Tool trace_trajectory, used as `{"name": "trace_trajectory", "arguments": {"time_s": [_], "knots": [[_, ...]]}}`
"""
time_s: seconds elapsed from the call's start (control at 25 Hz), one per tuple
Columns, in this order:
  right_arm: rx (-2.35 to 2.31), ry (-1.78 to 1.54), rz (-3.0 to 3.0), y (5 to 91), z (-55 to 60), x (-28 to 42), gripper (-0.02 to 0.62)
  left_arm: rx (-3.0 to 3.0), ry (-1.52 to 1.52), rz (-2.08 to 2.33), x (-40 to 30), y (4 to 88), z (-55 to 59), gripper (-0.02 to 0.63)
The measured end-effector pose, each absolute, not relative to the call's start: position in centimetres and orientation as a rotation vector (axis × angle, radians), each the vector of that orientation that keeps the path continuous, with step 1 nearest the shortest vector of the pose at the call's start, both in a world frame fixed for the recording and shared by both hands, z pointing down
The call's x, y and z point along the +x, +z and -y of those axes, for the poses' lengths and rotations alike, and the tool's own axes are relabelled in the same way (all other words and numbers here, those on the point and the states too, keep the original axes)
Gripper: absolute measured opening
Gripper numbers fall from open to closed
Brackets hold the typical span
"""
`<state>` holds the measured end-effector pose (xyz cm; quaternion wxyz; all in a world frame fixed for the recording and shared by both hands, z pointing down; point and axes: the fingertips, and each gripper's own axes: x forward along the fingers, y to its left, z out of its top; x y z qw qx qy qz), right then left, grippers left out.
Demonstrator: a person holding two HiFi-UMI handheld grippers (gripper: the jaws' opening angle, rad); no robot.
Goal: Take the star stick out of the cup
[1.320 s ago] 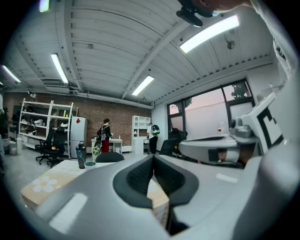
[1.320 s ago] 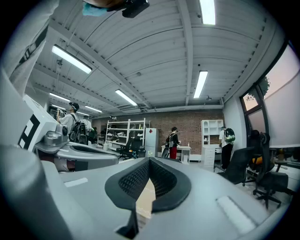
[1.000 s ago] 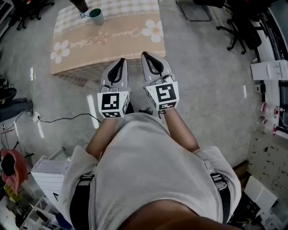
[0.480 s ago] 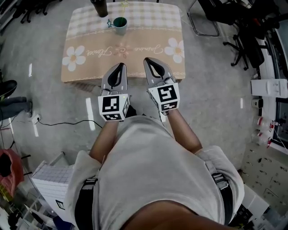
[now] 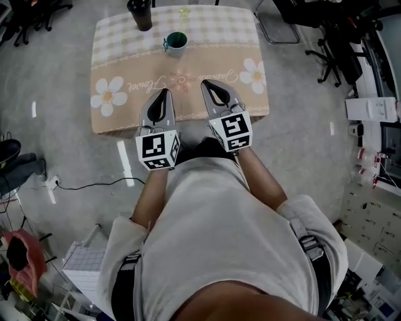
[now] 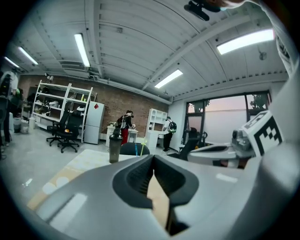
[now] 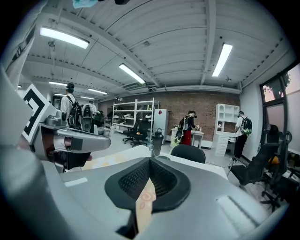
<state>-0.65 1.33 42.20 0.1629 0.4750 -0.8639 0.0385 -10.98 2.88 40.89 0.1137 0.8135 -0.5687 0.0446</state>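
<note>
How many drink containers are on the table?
2. A dark bottle stands near the far left corner of the table. A green cup stands a little nearer and to the right of it. None seems hidden.

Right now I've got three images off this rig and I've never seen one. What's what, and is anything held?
There is no robot here: a person holds a two-jaw tool in each hand. The top-down picture comes from a camera on the person's head. In it the left hand-held gripper and the right hand-held gripper reach over the near edge of the table. The other two pictures come from cameras riding on each gripper, looking along its jaws. The marker cubes are part of the grippers. On the table stand a green cup, with the star stick poking out at its side, and a dark bottle. Nothing is held: both grippers are shut, empty and well short of the cup.
</note>
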Motion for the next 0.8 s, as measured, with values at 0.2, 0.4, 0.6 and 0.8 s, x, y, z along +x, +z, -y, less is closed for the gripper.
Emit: {"name": "trace_trajectory", "arguments": {"time_s": [0.2,0.4,0.6,0.8], "knots": [[1.337,0.137,2.443,42.9,1.8,-0.8,0.0,2.352,0.126,1.651,-11.7,42.2,-0.9,0.003],[1.317,0.14,2.466,42.9,7.1,-1.0,0.0,2.348,0.111,1.692,-13.0,41.7,2.1,0.003],[1.286,0.201,2.494,42.9,12.7,-1.4,0.0,2.287,0.112,1.793,-14.9,40.9,6.0,0.003],[1.206,0.228,2.509,44.4,17.2,-1.9,0.0,2.203,0.153,1.843,-15.1,42.5,8.7,0.003]]}}
